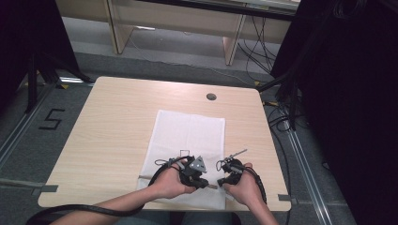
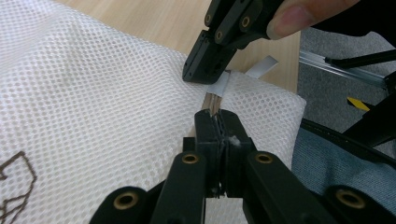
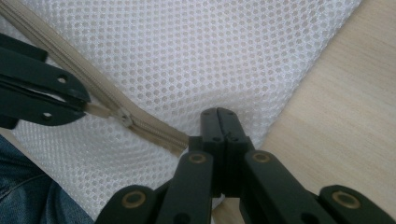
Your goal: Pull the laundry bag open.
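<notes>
A white mesh bag [image 1: 190, 133] lies flat on the wooden table [image 1: 112, 122], its beige zipper [image 3: 154, 131] running along the near edge. My left gripper [image 2: 217, 122] is shut on the zipper pull, which shows as a thin beige strip at its tips; in the right gripper view it [image 3: 86, 106] comes in from the left, just beside the slider [image 3: 123, 117]. My right gripper [image 3: 219, 115] is shut on the bag's edge at the zipper's end. Seen from the left gripper view, it [image 2: 205, 77] pinches a white tab [image 2: 220, 85] there. Both grippers [image 1: 206, 183] [image 1: 219, 182] sit close together near the table's front edge.
A dark round grommet [image 1: 211, 96] sits in the table near its far edge. A small dark mark [image 1: 184, 153] is printed on the bag. Black cables [image 1: 281, 117] run on the floor at the right, and wooden furniture legs [image 1: 117, 33] stand behind the table.
</notes>
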A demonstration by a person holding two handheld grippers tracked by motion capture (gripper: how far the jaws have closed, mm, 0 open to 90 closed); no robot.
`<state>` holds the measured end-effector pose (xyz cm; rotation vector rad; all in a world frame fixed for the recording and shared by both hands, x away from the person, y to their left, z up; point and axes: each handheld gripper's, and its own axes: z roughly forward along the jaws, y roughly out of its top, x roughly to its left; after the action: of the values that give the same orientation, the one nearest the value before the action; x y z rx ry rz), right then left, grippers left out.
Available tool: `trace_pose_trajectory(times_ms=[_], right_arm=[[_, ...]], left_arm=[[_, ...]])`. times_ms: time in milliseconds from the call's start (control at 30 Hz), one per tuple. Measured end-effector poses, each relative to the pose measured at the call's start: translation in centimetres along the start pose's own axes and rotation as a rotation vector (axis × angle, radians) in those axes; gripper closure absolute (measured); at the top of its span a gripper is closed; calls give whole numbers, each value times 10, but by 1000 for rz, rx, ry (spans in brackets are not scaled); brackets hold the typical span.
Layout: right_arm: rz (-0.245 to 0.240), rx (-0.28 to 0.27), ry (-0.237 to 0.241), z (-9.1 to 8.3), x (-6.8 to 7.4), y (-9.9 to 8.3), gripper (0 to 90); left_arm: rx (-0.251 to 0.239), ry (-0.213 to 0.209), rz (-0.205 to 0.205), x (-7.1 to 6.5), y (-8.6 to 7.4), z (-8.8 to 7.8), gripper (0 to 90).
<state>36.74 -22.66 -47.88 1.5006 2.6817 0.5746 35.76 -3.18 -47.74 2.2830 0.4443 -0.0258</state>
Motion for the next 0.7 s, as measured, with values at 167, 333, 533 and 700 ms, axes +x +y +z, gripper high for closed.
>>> trace_pose_trajectory(times_ms=[167,333,533,700], right_arm=[[-9,-3,-1,0,-1,0,900],[-9,-4,0,0,0,0,900],[-9,-3,3,0,-1,0,900],[-19,-8,6,0,-1,0,900]], left_arm=[[-3,-1,-9,1,-2,-4,875],[-8,1,-7,0,-3,-8,875],[-14,3,-16,1,-4,-12,875],[-13,3,-2,2,-5,-15,875]])
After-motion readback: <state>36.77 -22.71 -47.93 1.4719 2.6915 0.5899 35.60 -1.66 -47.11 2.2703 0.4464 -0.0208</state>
